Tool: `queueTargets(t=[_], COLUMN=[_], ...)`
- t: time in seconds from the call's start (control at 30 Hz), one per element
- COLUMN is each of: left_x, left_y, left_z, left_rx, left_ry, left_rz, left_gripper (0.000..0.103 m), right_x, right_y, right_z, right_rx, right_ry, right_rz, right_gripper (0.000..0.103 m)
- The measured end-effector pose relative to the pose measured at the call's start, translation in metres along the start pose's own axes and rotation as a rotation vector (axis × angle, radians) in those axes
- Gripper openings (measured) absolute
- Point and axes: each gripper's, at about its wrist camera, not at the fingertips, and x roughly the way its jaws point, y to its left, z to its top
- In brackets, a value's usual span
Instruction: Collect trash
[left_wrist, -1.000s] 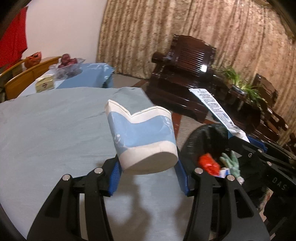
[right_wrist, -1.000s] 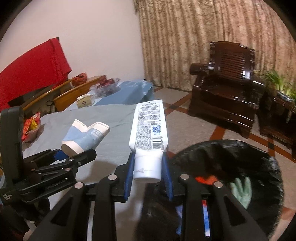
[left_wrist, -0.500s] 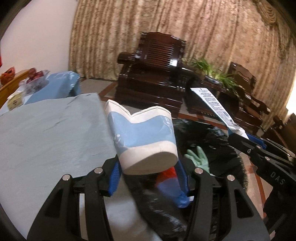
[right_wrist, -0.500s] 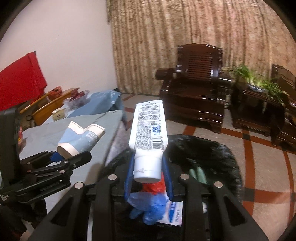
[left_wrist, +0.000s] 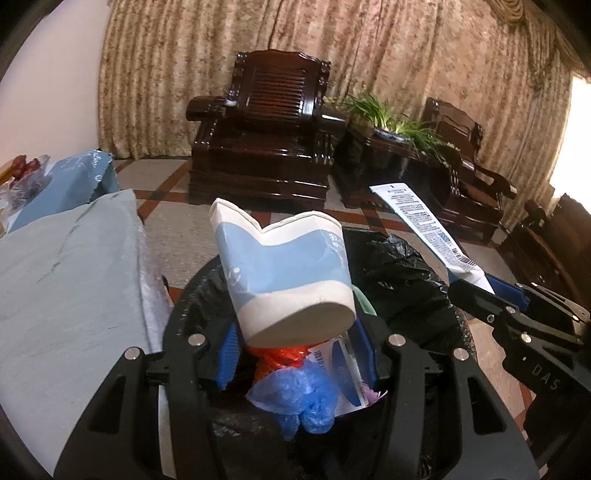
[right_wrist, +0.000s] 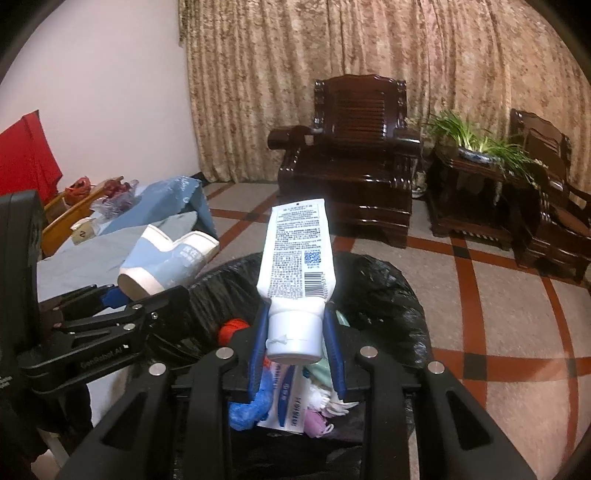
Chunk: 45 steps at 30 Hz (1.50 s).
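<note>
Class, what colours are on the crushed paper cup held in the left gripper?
Light blue with white bands on the crushed paper cup; the left wrist view shows it best.

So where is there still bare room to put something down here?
The grey tabletop left of the bin is bare, as is the tiled floor between bin and armchair. The bin's inside is crowded, and both grippers hang over it.

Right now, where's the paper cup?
In the left-wrist view, the cup is centre frame, clamped in the left gripper above the bin, the tube to its right.
</note>
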Motion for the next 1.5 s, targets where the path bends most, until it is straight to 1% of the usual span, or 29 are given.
queueTargets(t=[0.03,0.07,0.1,0.13,0.17,0.2,0.23,0.27,0.3,0.37,0.5,0.8,1.13,1.3,1.5], left_x=[0.003,0.006,0.008,0.009,0.009,0.008,0.008,0.007,0.006,0.001,-0.014,-0.06,-0.112,-0.13,-0.154], left_y=[-0.001,-0.002,-0.003,-0.002,-0.002,-0.001,0.001,0.004,0.006,0.011,0.023,0.04,0.055,0.058,0.052], left_z=[0.0,0.0,0.0,-0.001,-0.001,-0.002,-0.002,-0.003,-0.004,-0.005,-0.006,-0.016,-0.03,-0.032,-0.032], left_rx=[0.002,0.005,0.006,0.003,0.0,0.0,0.0,-0.001,-0.005,-0.012,-0.015,-0.032,-0.088,-0.102,-0.088], left_ry=[0.002,0.006,0.011,0.012,0.008,0.006,0.006,0.006,0.005,0.003,-0.009,-0.037,-0.066,-0.088,-0.128], left_rz=[-0.011,-0.023,-0.032,-0.042,-0.042,-0.049,-0.051,-0.045,-0.041,-0.04,-0.011,0.073,0.152,0.172,0.187], left_gripper=[0.053,0.059,0.067,0.079,0.081,0.081,0.083,0.085,0.086,0.087,0.09,0.093,0.094,0.094,0.094], right_x=[0.003,0.004,0.007,0.009,0.01,0.01,0.01,0.008,0.007,0.004,-0.002,-0.023,-0.052,-0.063,-0.076], right_y=[-0.002,-0.005,-0.007,-0.009,-0.012,-0.014,-0.016,-0.017,-0.017,-0.018,-0.016,0.009,0.041,0.054,0.066], right_z=[-0.001,-0.002,-0.003,-0.004,-0.005,-0.006,-0.007,-0.008,-0.009,-0.011,-0.011,-0.008,0.001,0.004,0.005], right_rx=[0.0,0.001,0.004,0.007,0.011,0.016,0.019,0.021,0.023,0.028,0.029,-0.004,-0.022,-0.043,-0.06], right_ry=[0.003,0.006,0.011,0.015,0.016,0.013,0.009,0.006,0.005,-0.002,-0.015,-0.024,-0.058,-0.065,-0.081], right_rz=[-0.008,-0.019,-0.039,-0.044,-0.048,-0.056,-0.061,-0.067,-0.071,-0.074,-0.075,-0.017,0.04,0.054,0.077], right_gripper=[0.029,0.031,0.034,0.042,0.048,0.051,0.056,0.063,0.066,0.084,0.097,0.097,0.097,0.097,0.097])
